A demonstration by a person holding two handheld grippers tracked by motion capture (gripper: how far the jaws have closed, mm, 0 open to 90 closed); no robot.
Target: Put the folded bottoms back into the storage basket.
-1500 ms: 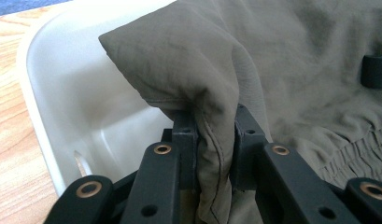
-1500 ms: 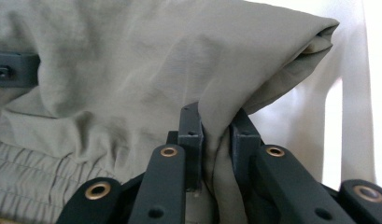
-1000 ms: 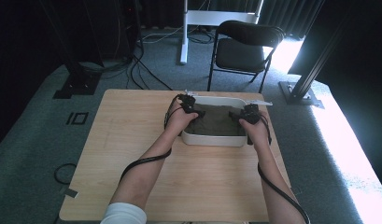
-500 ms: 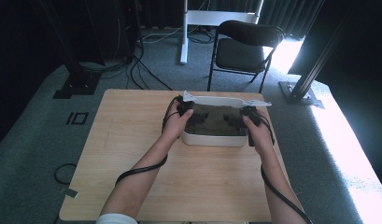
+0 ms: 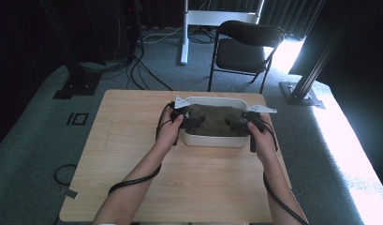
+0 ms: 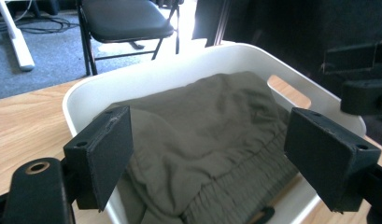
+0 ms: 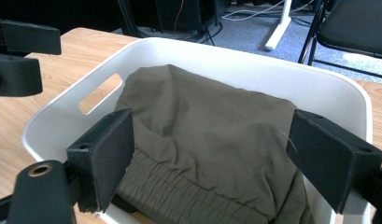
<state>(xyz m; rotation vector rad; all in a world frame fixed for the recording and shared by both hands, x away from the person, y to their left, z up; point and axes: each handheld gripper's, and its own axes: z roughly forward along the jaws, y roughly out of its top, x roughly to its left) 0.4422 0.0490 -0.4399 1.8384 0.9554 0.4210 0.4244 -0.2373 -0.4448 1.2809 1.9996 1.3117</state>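
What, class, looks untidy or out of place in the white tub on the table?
Nothing is spilled or damaged. The olive garment lies rumpled in the white tub, heaped above its rim. Both hand-held grippers, left and right, are open.

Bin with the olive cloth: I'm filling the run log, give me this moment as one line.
bin: white, on table | cloth: olive, inside bin | left gripper: open over cloth | right gripper: open over cloth

Strong daylight enters from the right, overexposing the floor (image 5: 353, 154) there; the surroundings are dark, and near jaws appear slightly soft.
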